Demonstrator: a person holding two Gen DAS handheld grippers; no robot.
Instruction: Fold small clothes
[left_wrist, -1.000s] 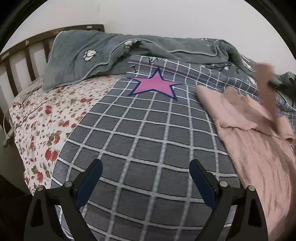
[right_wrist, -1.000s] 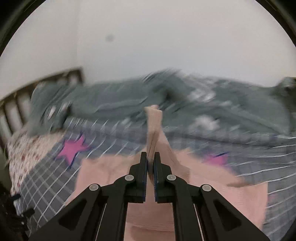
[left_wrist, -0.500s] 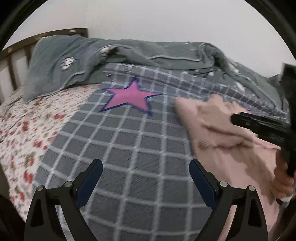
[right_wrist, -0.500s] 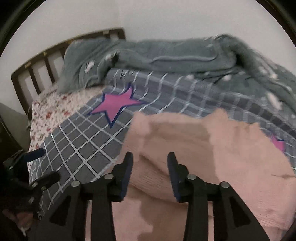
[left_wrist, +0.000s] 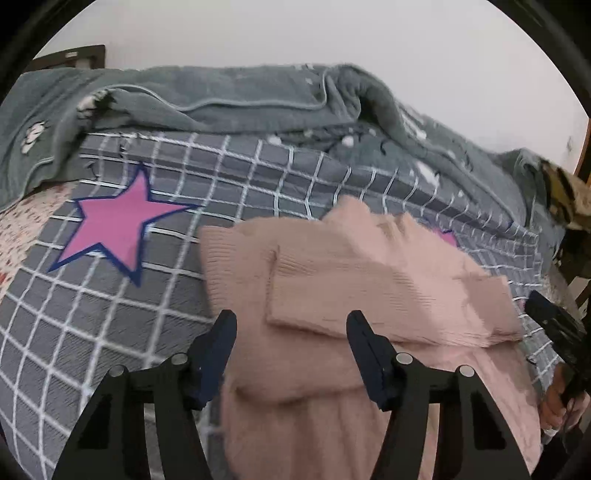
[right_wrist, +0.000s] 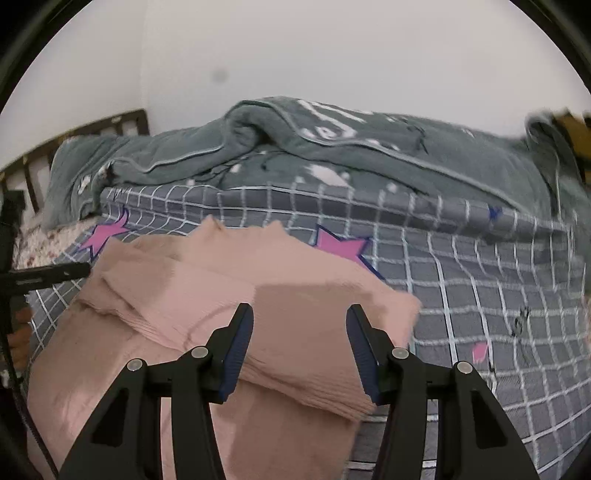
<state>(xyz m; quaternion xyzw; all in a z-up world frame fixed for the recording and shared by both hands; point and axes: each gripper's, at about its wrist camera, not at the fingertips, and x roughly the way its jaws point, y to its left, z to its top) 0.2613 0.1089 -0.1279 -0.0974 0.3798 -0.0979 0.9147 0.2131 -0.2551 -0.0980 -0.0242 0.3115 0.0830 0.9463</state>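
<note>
A pink knit sweater (left_wrist: 369, 295) lies on the bed's grey checked cover (left_wrist: 110, 332), sleeves folded across its body. Left gripper (left_wrist: 291, 343) and right gripper (right_wrist: 299, 339) hover over it, fingers spread apart and empty.

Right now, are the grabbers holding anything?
No. The left gripper and the right gripper are both open above the pink sweater, holding nothing.
</note>
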